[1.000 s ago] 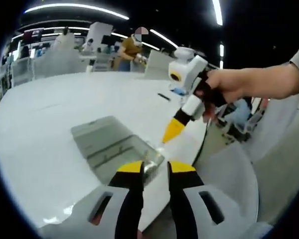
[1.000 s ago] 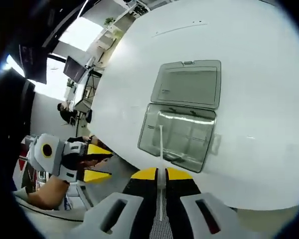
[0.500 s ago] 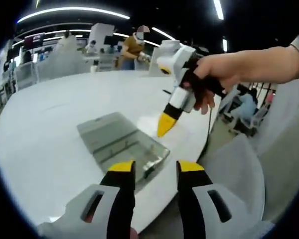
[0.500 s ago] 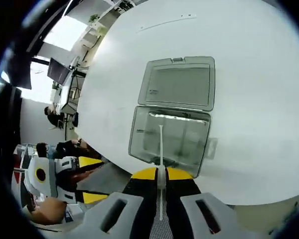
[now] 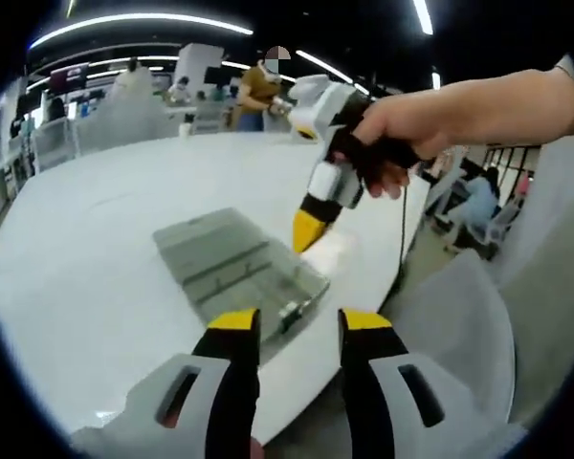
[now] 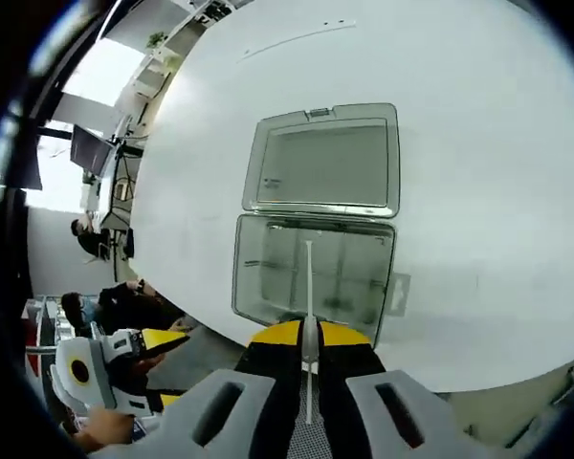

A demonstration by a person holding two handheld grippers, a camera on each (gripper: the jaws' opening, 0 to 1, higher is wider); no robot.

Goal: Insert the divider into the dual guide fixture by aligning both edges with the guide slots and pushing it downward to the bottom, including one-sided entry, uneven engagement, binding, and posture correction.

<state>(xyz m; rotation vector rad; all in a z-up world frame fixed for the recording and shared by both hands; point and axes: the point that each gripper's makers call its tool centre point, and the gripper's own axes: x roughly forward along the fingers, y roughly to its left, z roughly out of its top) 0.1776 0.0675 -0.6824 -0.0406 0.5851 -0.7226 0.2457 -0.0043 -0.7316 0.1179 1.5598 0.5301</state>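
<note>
The right gripper (image 6: 303,337) was clamped on the divider (image 6: 308,287), a thin pale plate seen edge-on, held above the clear box (image 6: 311,273). The divider's far edge hung over the middle of the box, not yet seated in any slot. The box's hinged lid (image 6: 323,164) lay open flat beyond it on the white table (image 6: 478,143).

The left gripper (image 5: 294,330) hovered near the box corner, jaws apart and empty.

Risks:
- One edge could enter its slot first, tilting and binding the plate.
- Downward force on a tilted plate could shift the box, which nothing was bracing.
</note>
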